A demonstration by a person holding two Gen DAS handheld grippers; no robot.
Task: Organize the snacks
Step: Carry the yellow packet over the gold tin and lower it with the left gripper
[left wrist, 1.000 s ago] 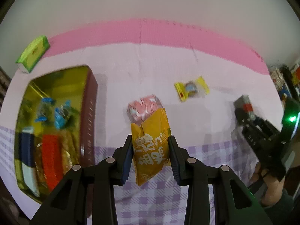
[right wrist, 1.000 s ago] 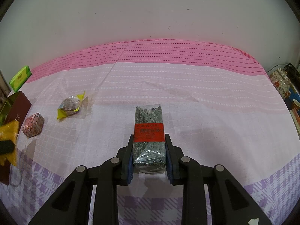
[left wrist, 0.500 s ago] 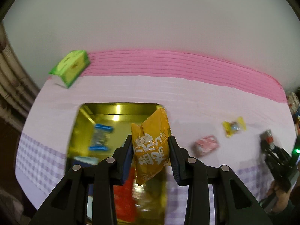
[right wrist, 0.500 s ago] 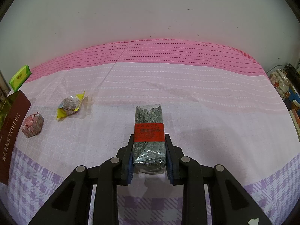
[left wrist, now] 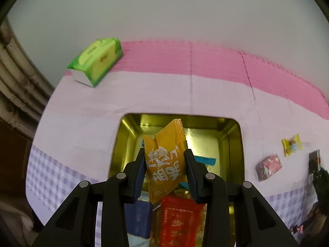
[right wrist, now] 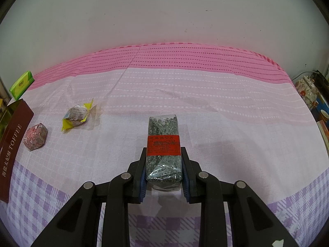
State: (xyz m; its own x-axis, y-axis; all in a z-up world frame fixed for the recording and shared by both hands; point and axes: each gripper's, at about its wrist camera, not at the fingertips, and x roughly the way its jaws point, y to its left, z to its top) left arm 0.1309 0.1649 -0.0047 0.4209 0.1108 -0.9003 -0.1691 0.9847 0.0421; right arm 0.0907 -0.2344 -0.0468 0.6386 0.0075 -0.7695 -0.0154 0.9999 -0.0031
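Observation:
My left gripper (left wrist: 165, 158) is shut on an orange snack packet (left wrist: 166, 162) and hangs over the open gold tin (left wrist: 234, 144). Inside the tin lie a red packet (left wrist: 181, 220), a dark blue packet (left wrist: 137, 218) and blue-wrapped sweets (left wrist: 205, 160). My right gripper (right wrist: 163, 156) is shut on a clear pack of dark sesame bars with a red label (right wrist: 163, 148), low over the cloth. A pink hexagonal sweet (right wrist: 35, 136) and a yellow-wrapped sweet (right wrist: 77, 115) lie on the cloth to the left, beside the tin's maroon TOFFEE side (right wrist: 12, 150).
A green tissue pack (left wrist: 96, 60) lies at the far left corner by the wall. The pink and lilac checked cloth (right wrist: 205, 94) covers the table. Clutter (right wrist: 308, 94) stands past the right edge. A person's hand holds the right gripper's body (left wrist: 317, 177) at the left view's right edge.
My left gripper carried the orange packet leftward from over the cloth to above the open tin. The right gripper and its sesame pack stayed still.

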